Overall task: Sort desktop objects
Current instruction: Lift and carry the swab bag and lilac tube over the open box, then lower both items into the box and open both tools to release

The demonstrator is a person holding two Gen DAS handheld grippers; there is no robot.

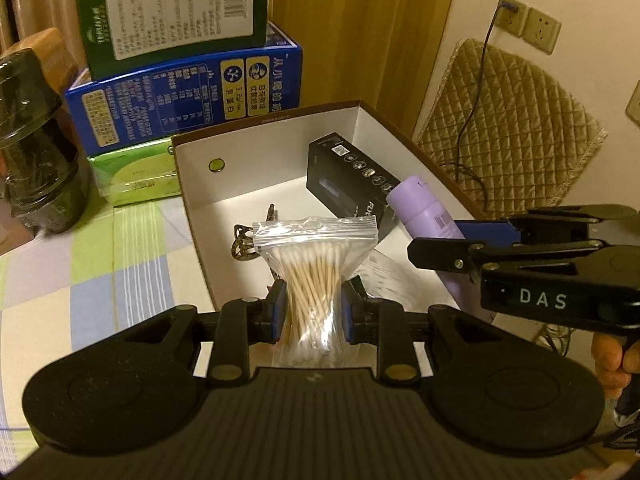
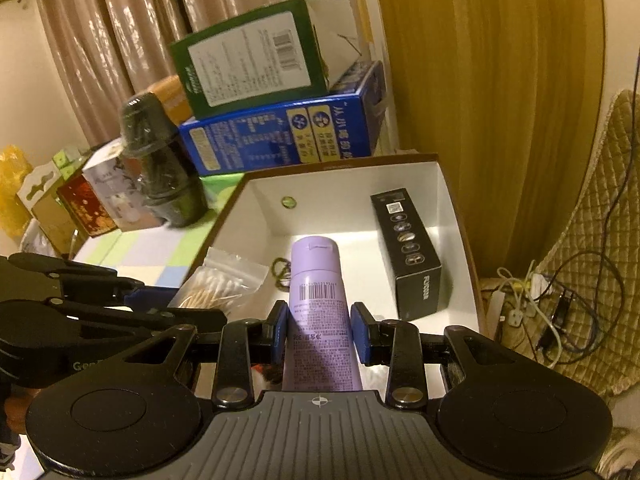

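Observation:
My left gripper (image 1: 314,316) is shut on a clear zip bag of cotton swabs (image 1: 314,264), held upright over the near edge of an open white box with brown rim (image 1: 188,184). My right gripper (image 2: 320,332) is shut on a lilac tube (image 2: 318,308) with a barcode, its cap pointing into the same white box (image 2: 352,208). Inside the box lie a black carton (image 1: 352,184), also seen as the black carton (image 2: 408,252), and a dark tangled hair tie (image 2: 282,272). The right gripper and the lilac tube (image 1: 424,208) appear at right in the left wrist view; the swab bag (image 2: 218,284) shows at left in the right wrist view.
Behind the box a green carton (image 1: 176,12) is stacked on a blue carton (image 1: 188,96), with a light green pack (image 1: 136,176) below. A dark bottle (image 1: 36,136) stands at left on the checked cloth (image 1: 100,264). A quilted cushion (image 1: 508,132) and cables (image 2: 560,304) lie to the right.

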